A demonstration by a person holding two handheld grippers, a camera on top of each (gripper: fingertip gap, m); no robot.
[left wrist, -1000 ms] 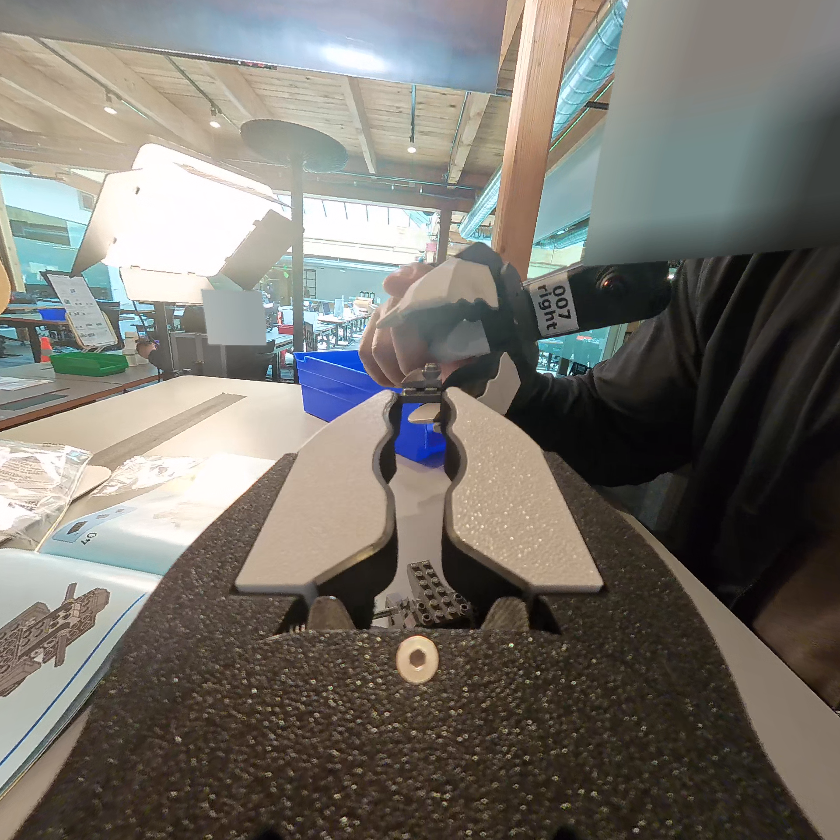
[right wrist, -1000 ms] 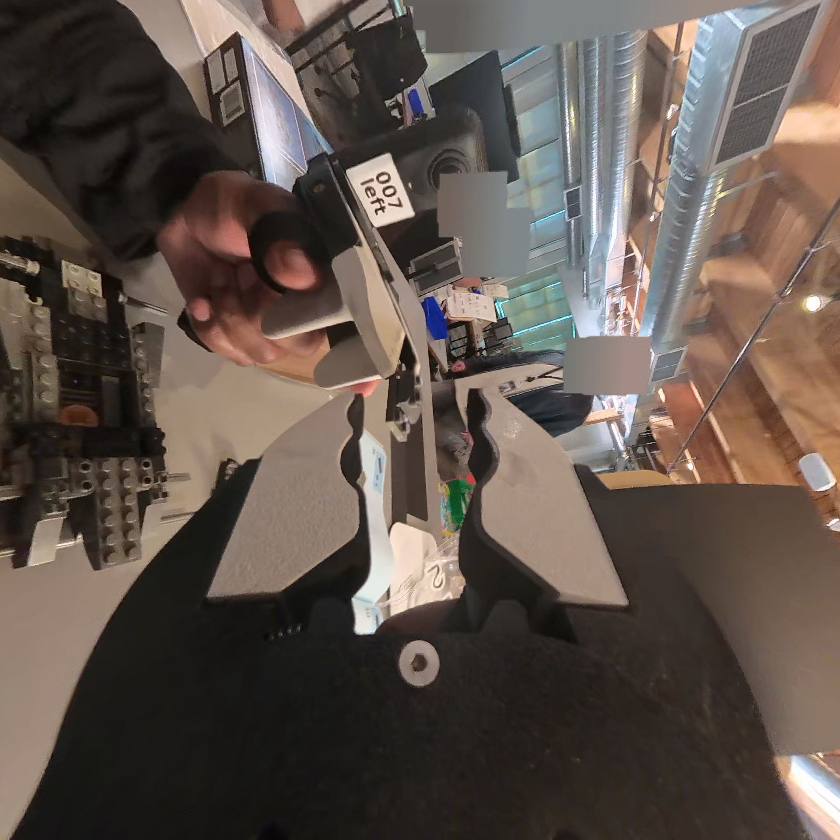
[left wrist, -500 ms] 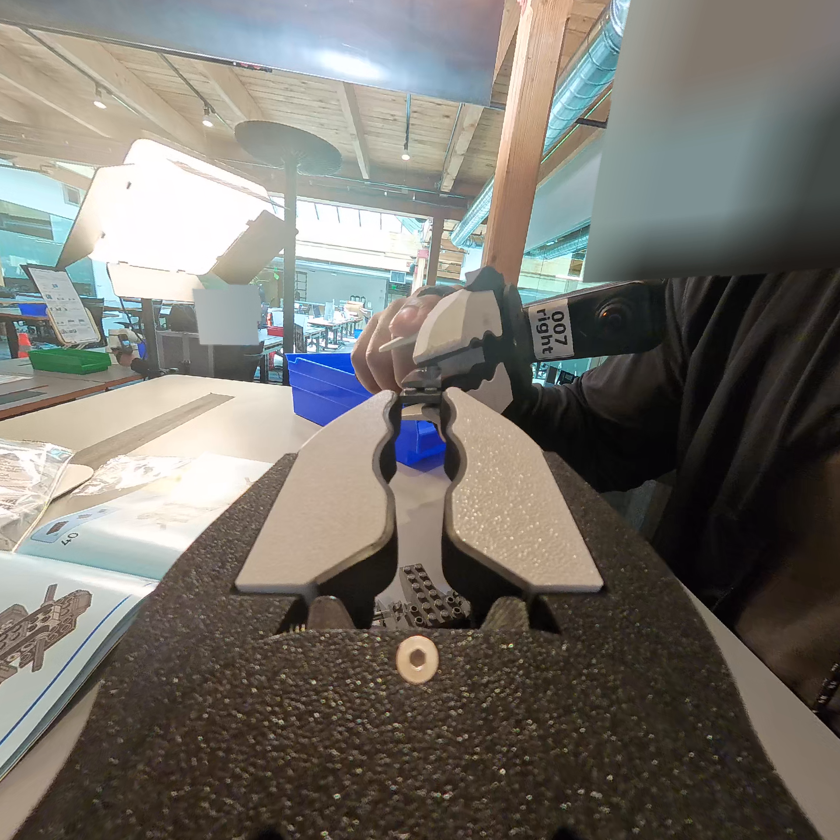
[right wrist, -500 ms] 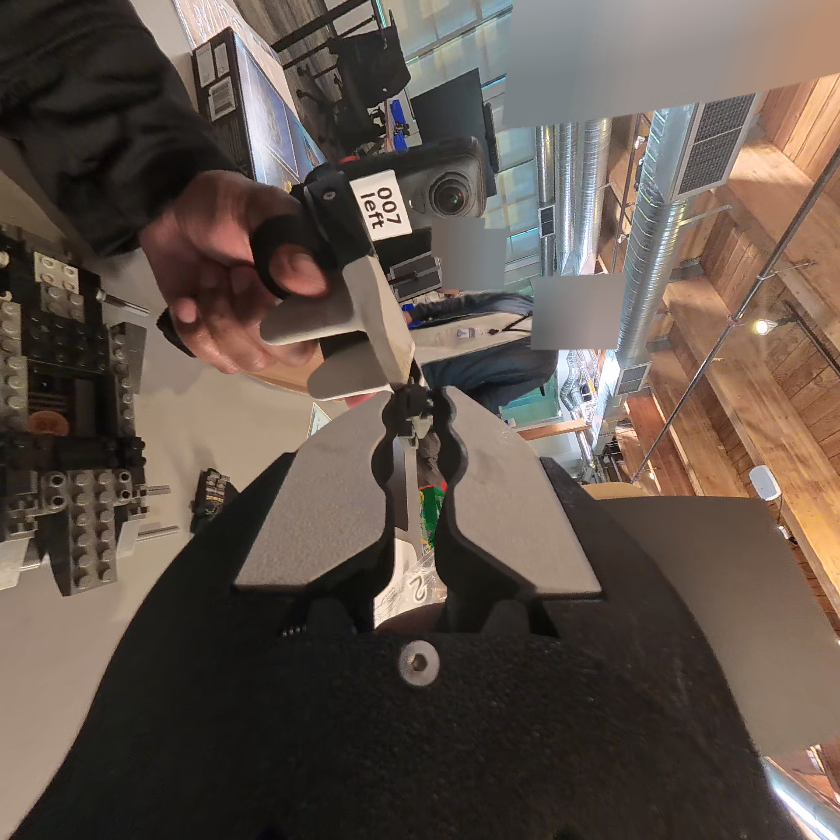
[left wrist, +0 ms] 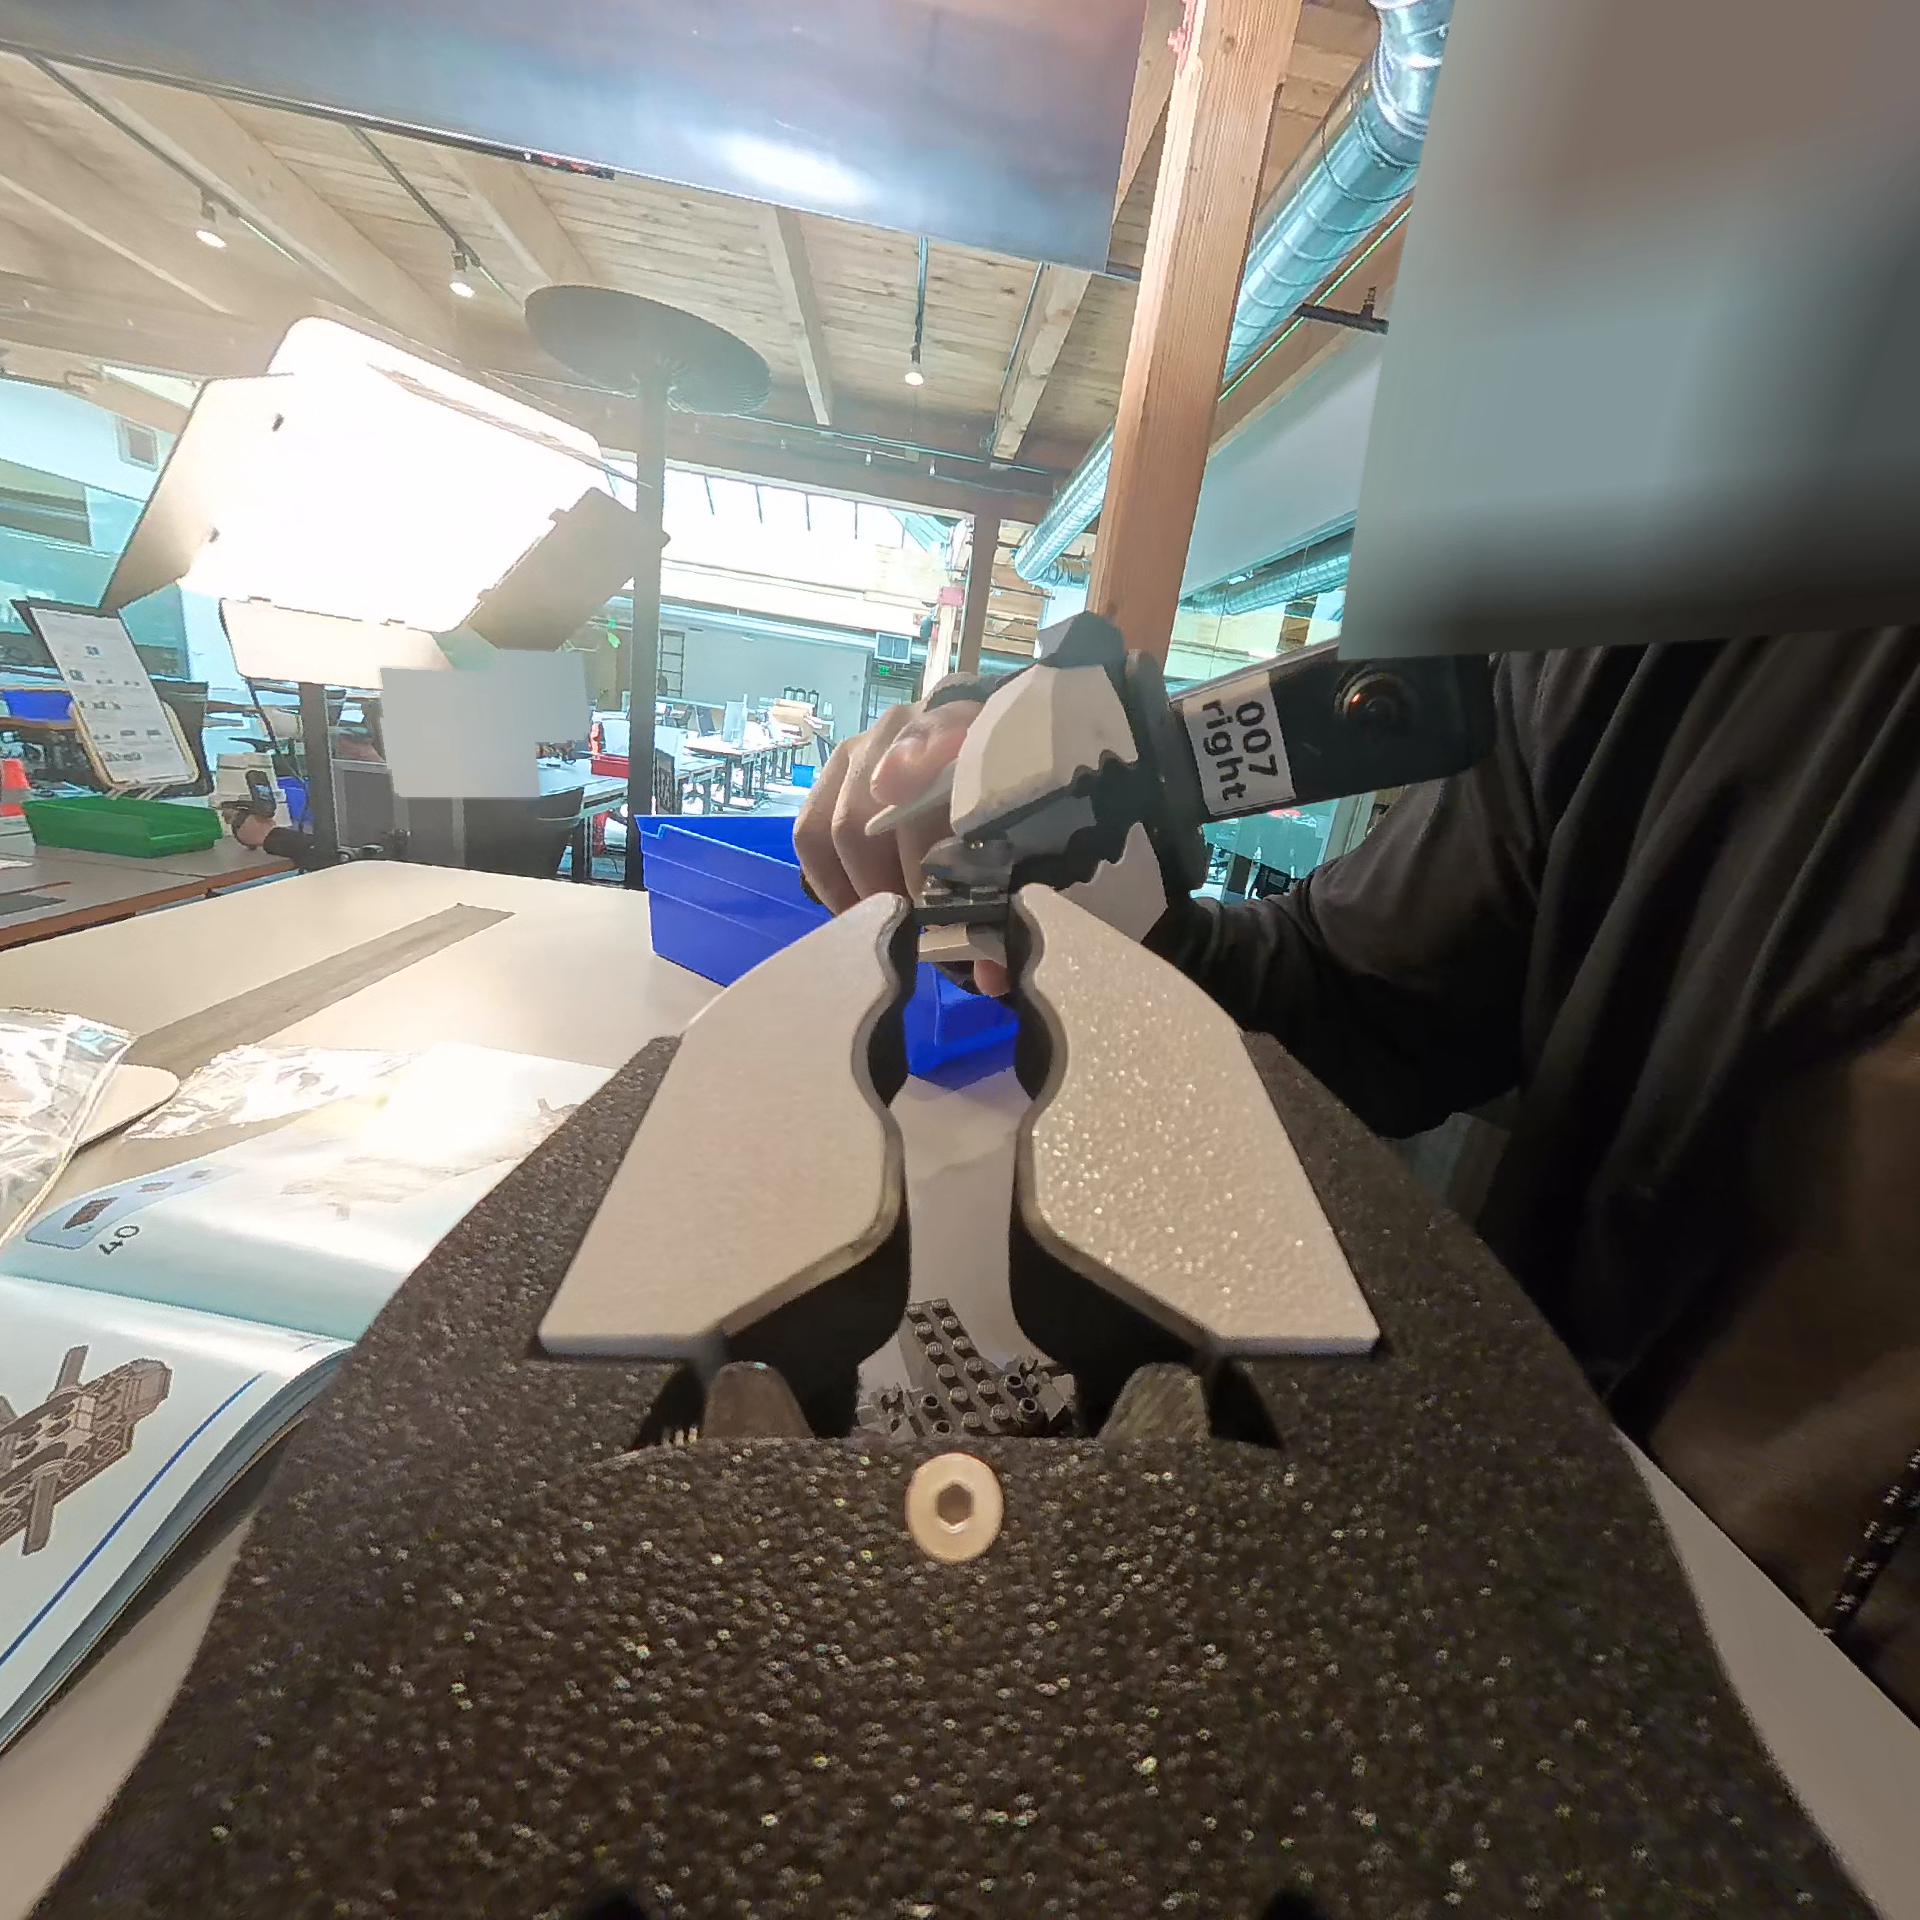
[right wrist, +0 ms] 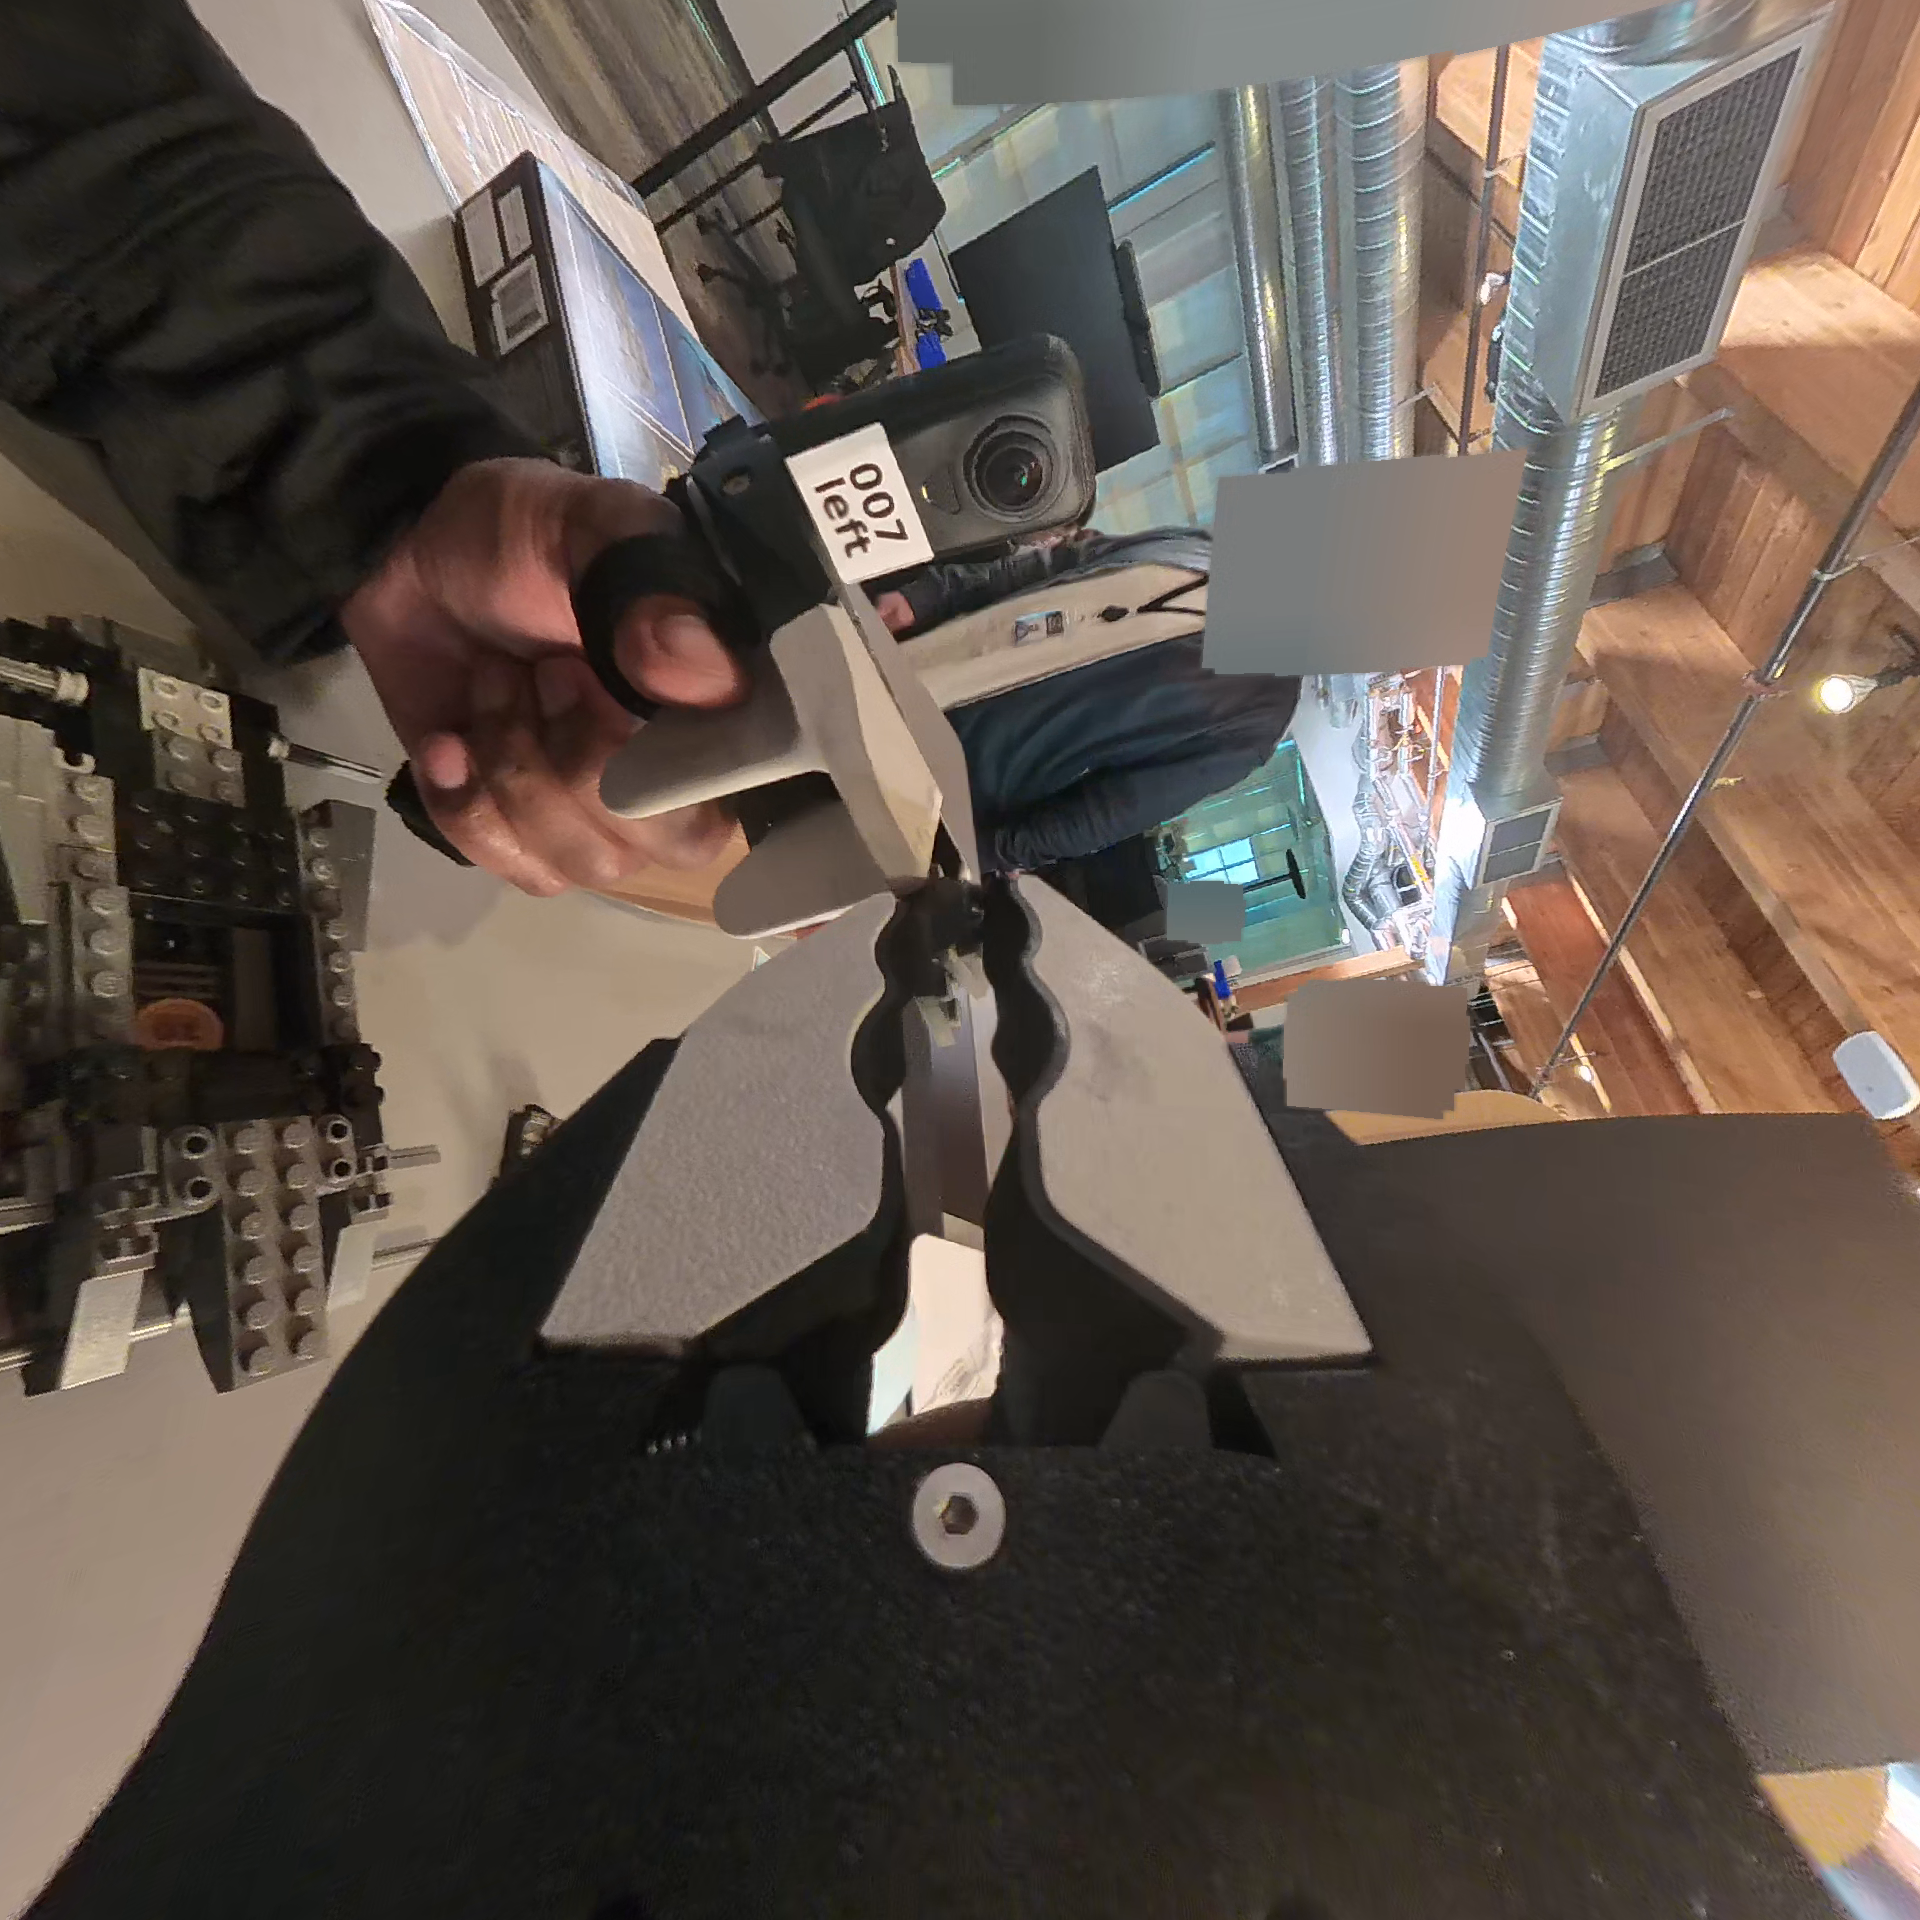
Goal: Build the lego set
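Both tools meet in mid-air above the worktop, tip to tip. The left hand-held gripper pinches a small dark brick piece crosswise at its very fingertips, a paler bit showing just under it. The right hand-held gripper comes in from above and is closed on the same little cluster; from its own view a dark lump with a pale tab sits between its tips. Pads look pressed on it, though the contact area is tiny and partly in shadow.

Risks, as judgement:
- Both grips are at the extreme tips, so any twist between the two hands could pop the piece out sideways.
- If the parts are being pressed together, off-axis force may tilt them rather than seat them; stud alignment is too small to tell.
- If one side lets go early, the other holds only a sliver and may drop it.
- A drop falls towards the worktop near the open instruction booklet, the clear plastic bags or the blue bin, easy to lose there.
- The big dark brick model lies on the worktop beside the person's hand, well apart from the tips; a slip downward could knock it.
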